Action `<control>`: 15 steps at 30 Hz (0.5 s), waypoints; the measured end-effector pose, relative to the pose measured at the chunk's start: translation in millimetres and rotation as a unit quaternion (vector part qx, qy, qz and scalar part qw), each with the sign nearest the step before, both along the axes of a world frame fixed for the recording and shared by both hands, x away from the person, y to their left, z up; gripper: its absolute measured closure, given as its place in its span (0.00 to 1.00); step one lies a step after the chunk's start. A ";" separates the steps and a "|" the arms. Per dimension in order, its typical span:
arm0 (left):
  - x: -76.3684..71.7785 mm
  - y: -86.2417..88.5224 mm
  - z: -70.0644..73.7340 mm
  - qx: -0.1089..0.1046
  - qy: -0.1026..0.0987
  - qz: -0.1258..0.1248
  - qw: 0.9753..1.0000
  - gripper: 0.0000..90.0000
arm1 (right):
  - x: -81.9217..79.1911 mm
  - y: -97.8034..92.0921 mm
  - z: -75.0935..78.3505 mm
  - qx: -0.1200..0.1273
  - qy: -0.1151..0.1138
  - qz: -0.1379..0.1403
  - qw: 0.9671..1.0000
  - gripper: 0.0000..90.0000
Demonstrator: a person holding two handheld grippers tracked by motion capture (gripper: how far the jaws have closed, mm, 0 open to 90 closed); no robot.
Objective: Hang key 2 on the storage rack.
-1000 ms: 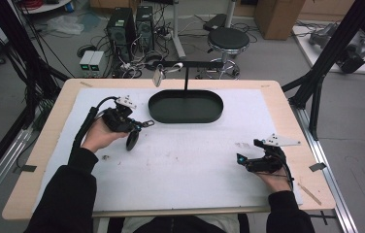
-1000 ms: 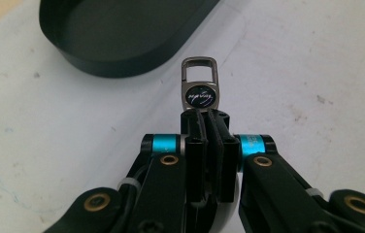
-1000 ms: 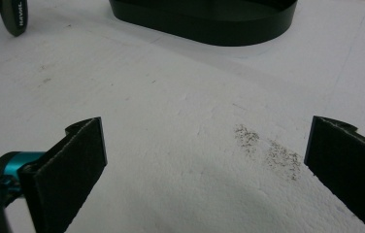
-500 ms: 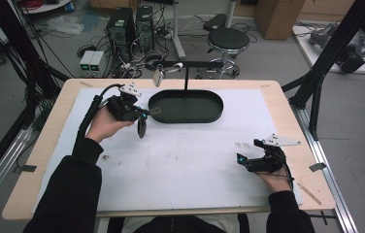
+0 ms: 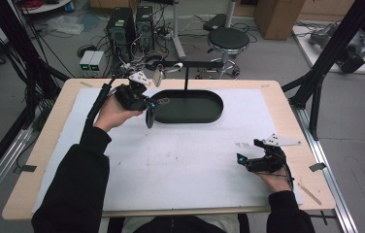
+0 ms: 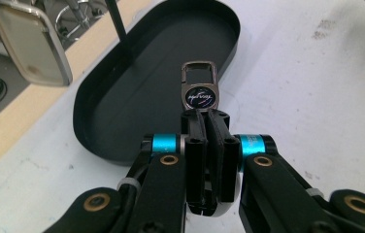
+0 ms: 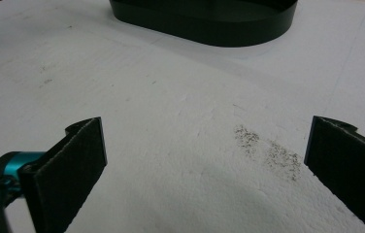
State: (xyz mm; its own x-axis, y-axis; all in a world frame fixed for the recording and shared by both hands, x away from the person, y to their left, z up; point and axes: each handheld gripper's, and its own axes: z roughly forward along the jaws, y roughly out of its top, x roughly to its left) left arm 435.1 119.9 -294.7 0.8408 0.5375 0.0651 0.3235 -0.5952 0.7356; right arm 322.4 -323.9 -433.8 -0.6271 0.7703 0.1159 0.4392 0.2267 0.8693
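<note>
**Key fob held at the tray's left end**

Your left hand-held gripper [image 5: 147, 103] sits at about 10 o'clock on the desk [image 5: 44, 145], its jaws pressed together on a key fob [image 6: 199, 92]. In the left gripper view the fob sticks straight out past the jaw tips toward 12 o'clock, its metal clasp end farthest from you, its long axis in line with the jaws. It hangs over the near rim of the black oval tray [image 6: 122, 97], whose long axis in that view runs from 7 to 1 o'clock. In the high view the tray lies at 3 o'clock from this gripper, just beside it, stretched left to right, with a thin upright post at its far edge. Your left hand is far nearer the tray, so a drop into it would likely be a short carry to 3 o'clock.

Your right hand-held gripper [image 5: 248, 160] rests at 4 o'clock on the white desk cover, well apart from the tray, jaws spread wide and holding nothing.
</note>
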 end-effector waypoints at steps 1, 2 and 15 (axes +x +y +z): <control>0.8 -1.5 0.9 -0.002 -0.001 -0.001 1.000 0.95 | 0.0 -0.1 0.1 0.001 0.000 0.000 1.000 0.01; 1.5 -2.6 2.2 0.000 -0.001 -0.002 1.000 0.95 | 0.0 -0.2 0.1 0.001 0.000 0.001 1.000 0.01; 12.7 -12.3 10.0 0.001 -0.001 -0.006 1.000 0.95 | 0.1 -0.1 0.0 0.001 0.001 0.001 1.000 0.01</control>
